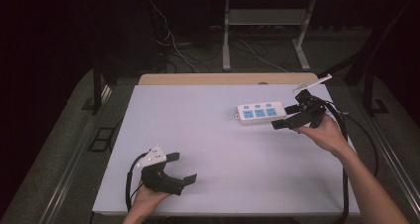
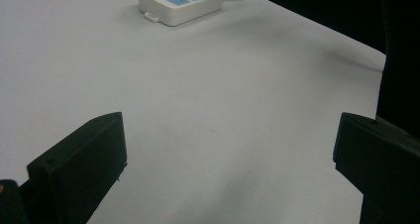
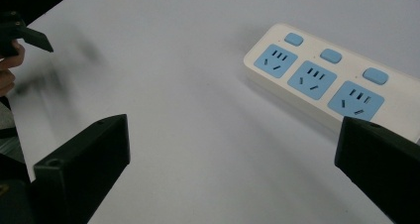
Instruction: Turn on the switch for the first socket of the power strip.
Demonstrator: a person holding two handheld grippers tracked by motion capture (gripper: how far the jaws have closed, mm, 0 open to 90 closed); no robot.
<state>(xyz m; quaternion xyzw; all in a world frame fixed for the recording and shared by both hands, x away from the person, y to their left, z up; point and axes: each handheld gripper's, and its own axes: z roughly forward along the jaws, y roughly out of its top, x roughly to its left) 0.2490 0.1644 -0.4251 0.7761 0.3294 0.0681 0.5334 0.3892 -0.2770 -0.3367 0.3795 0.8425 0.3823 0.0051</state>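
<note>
A white power strip (image 1: 261,112) with three blue sockets and three blue buttons lies on the white table (image 1: 208,135) at the back right. My right gripper (image 1: 284,117) is open just to the right of the strip, its jaws pointing left toward the strip's end. In the right gripper view the strip (image 3: 322,80) lies ahead and to the right, between and beyond the wide-apart jaws of the right gripper (image 3: 233,140). My left gripper (image 1: 182,168) is open near the front left with nothing between its jaws. From the left gripper (image 2: 230,140), the strip (image 2: 181,3) is far ahead.
The table's wooden back edge (image 1: 228,79) borders dark floor with cables and another table's metal legs (image 1: 226,40). Black cables (image 1: 346,135) trail from my right gripper over the table's right edge. The left hand and its gripper (image 3: 20,33) appear blurred in the right gripper view.
</note>
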